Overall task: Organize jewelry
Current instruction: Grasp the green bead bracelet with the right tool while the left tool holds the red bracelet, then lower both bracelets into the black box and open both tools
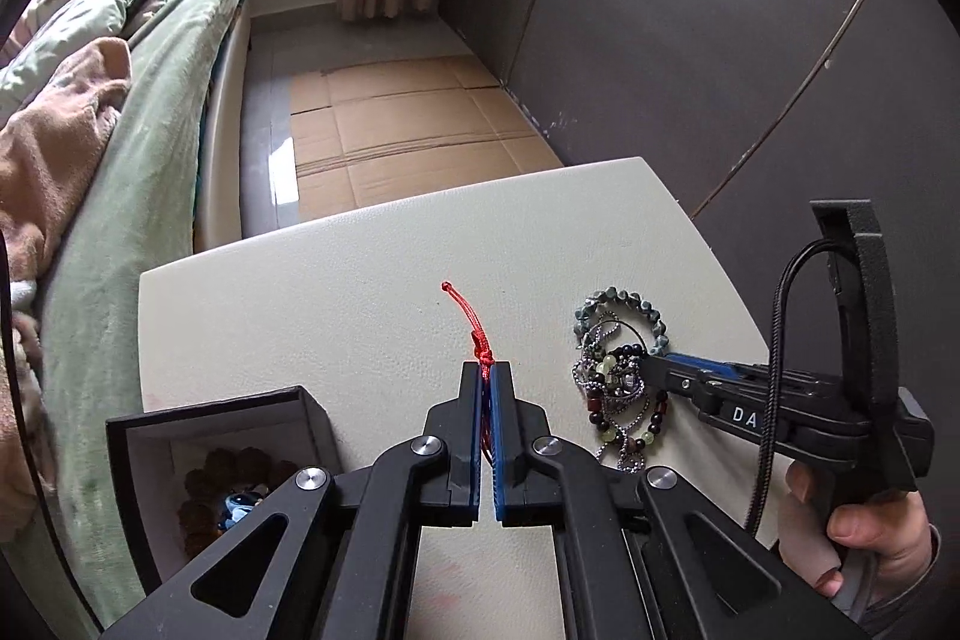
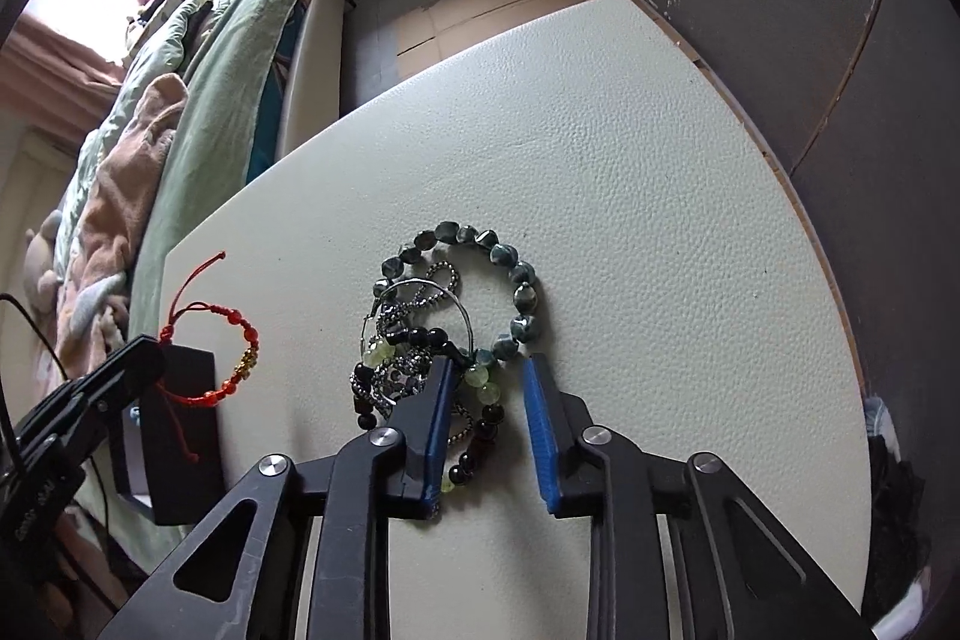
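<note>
Left fingers: the left gripper (image 1: 487, 370) has its blue-lined fingers pressed together on the knotted cord of a red bracelet (image 2: 231, 358); in the left wrist view only the cord tail shows, poking forward past the tips.
Red bracelet: seen from the right wrist view, its beaded loop hangs off the left fingers, above the near left edge of the counter (image 2: 630, 148).
Box: an open black box (image 1: 216, 436) sits just left of and below the left fingers, touching the counter's left edge; dark brown beads and something blue lie inside.
Coming move, left: likely a short carry left and down, since the box lies right beside the held bracelet.
Right fingers: the right gripper (image 2: 487, 370) has its fingers apart, tips down in the pile.
Jewelry pile: a tangle of bracelets (image 2: 444, 340) on the counter, straight ahead of the right fingers; pale green and black beads lie between the two fingers, and a grey-green stone bracelet (image 2: 480, 274) curves just beyond them.
Nearer hand: the right one is at the pile; the left is well to its left.
</note>
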{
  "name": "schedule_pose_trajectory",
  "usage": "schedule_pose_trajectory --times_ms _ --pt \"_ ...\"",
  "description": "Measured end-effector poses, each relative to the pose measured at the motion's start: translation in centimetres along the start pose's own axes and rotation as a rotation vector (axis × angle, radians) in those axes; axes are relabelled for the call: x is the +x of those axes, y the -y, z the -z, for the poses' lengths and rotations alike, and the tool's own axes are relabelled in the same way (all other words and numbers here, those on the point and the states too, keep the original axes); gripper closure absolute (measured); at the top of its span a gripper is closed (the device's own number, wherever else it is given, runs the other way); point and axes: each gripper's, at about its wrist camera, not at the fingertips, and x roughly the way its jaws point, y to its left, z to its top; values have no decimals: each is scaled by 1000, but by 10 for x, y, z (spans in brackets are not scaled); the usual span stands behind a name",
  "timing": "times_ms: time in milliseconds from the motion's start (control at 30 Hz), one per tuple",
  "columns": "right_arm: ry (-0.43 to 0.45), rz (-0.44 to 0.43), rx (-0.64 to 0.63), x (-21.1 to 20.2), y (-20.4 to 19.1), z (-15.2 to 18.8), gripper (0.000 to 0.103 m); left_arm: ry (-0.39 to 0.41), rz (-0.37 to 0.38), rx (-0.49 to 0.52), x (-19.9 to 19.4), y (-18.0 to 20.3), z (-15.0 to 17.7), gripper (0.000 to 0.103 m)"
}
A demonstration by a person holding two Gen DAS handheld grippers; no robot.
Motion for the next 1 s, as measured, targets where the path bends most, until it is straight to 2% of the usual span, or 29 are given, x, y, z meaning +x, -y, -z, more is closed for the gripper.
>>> schedule_pose_trajectory --times_ms 100,467,800,1000 --pt "-18 -3 10 -3 -4 3 93 15 5 -5 -10 -3 -1 101" --pt "145 -97 -42 -73 -42 15 93 70 22 -24 -45 -10 0 101" --pt "236 -151 -67 -117 -71 29 93 144 21 -61 -94 -21 3 101" --pt "238 -165 -65 -122 -86 37 93 145 6 -79 -111 -31 8 101"
